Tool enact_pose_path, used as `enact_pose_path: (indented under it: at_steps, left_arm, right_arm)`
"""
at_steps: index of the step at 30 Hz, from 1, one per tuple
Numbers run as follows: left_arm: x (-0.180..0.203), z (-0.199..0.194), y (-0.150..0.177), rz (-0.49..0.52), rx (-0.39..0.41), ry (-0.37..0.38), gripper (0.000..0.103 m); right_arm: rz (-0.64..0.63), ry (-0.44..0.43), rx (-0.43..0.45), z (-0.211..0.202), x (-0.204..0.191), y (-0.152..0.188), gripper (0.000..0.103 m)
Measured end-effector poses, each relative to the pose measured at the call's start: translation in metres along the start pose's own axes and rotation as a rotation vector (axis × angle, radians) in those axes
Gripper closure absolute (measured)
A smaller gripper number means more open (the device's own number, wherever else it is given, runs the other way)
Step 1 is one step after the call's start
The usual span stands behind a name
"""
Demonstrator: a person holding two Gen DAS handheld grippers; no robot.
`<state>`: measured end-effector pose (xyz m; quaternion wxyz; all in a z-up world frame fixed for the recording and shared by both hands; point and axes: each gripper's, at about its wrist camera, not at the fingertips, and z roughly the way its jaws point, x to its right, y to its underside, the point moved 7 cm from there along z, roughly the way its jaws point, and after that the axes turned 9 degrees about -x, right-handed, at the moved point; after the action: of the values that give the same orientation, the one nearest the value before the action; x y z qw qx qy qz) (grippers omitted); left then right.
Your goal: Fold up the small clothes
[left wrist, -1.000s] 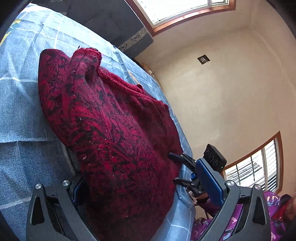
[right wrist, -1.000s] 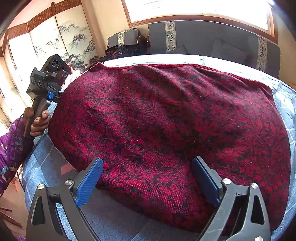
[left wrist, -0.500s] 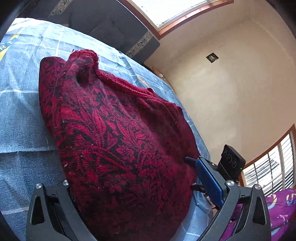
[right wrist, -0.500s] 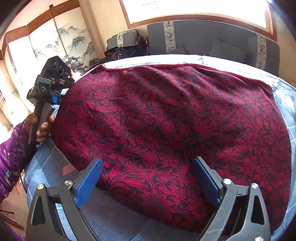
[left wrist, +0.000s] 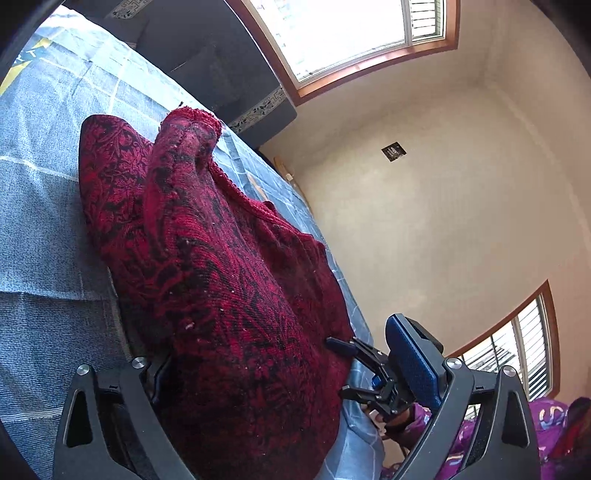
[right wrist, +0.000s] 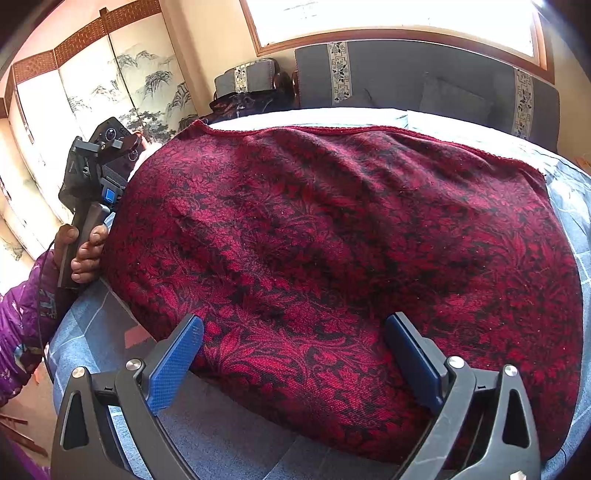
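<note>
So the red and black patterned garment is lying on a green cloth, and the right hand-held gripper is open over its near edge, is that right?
Not quite. The cloth under the red and black garment is blue, not green, as the right wrist view shows. The rest holds: the right hand-held gripper is open over the garment's near edge.

Item count, both wrist views

One red-and-black patterned garment (right wrist: pixel 332 236) lies on one blue patchwork-covered worktop (right wrist: pixel 229 443). Two grippers are present: the left gripper (left wrist: pixel 288 376) and the right gripper (right wrist: pixel 295 354), each with two blue-padded fingers (right wrist: pixel 177 362). One hand (right wrist: pixel 83 254) is visible on the left gripper's handle, with one purple sleeve (right wrist: pixel 22 325). Two windows (left wrist: pixel 354 33) appear in the left wrist view. One painted folding screen (right wrist: pixel 110 88) shows at least four panels.
</note>
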<state>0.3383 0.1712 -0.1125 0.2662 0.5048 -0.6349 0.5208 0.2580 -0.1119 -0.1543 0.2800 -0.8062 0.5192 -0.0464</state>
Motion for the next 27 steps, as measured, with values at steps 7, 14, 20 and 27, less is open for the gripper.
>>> enact_pose_path:
  at_steps: [7, 14, 20, 27]
  left_arm:
    - [0.001, 0.011, 0.002, 0.035, 0.008, -0.135, 0.011]
    - [0.002, 0.031, 0.006, 0.084, -0.061, -0.288, 0.014]
    - [-0.012, 0.035, 0.005, -0.023, -0.064, -0.378, 0.048]
    - [-0.019, 0.033, 0.011, -0.121, -0.032, -0.370, 0.052]
  right_arm:
    - [0.016, 0.014, -0.003, 0.001, 0.004, 0.000, 0.005]
    - [0.024, 0.029, 0.001, -0.001, 0.003, -0.002, 0.005]
    - [0.022, 0.009, 0.021, -0.006, 0.003, 0.001, 0.003]
    - [0.119, -0.177, 0.058, -0.026, 0.012, -0.004, 0.013]
